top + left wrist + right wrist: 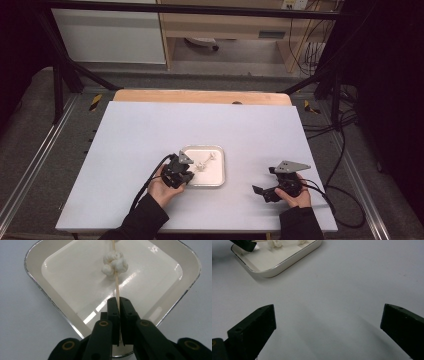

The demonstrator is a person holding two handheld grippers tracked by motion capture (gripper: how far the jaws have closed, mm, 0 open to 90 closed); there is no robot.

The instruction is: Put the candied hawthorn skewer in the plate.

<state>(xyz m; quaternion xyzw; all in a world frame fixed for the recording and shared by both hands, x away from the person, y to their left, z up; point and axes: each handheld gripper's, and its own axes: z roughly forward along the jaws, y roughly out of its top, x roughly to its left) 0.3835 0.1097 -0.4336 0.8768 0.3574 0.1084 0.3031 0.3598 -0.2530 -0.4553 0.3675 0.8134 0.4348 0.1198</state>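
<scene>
A: What lies around the tray?

B: Bare pale worktop on every side. A wooden strip runs along its far edge, and beyond it stand a black frame, a wooden cabinet and loose cables on the grey floor to the right. Nothing stands between the two grippers; the stretch of worktop from the right one to the tray is open.

A: Any writing to read?

B: None that I can make out. A small plate on the cabinet front is too blurred to read.

A: And the skewer itself?

B: A thin pale wooden stick with a knobbly white lump threaded on it partway up, and a second lump farther along, seen from above. It lies over the white, glossy, square tray with rounded corners and a metallic rim, which sits near the middle of the worktop, toward the person.

A: The left gripper?

B: Its fingers are clamped on the near end of the skewer, at the tray's near left side.

A: The right gripper?

B: Its fingers stand wide apart, with nothing between them, low over the worktop well to the right of the tray.
</scene>
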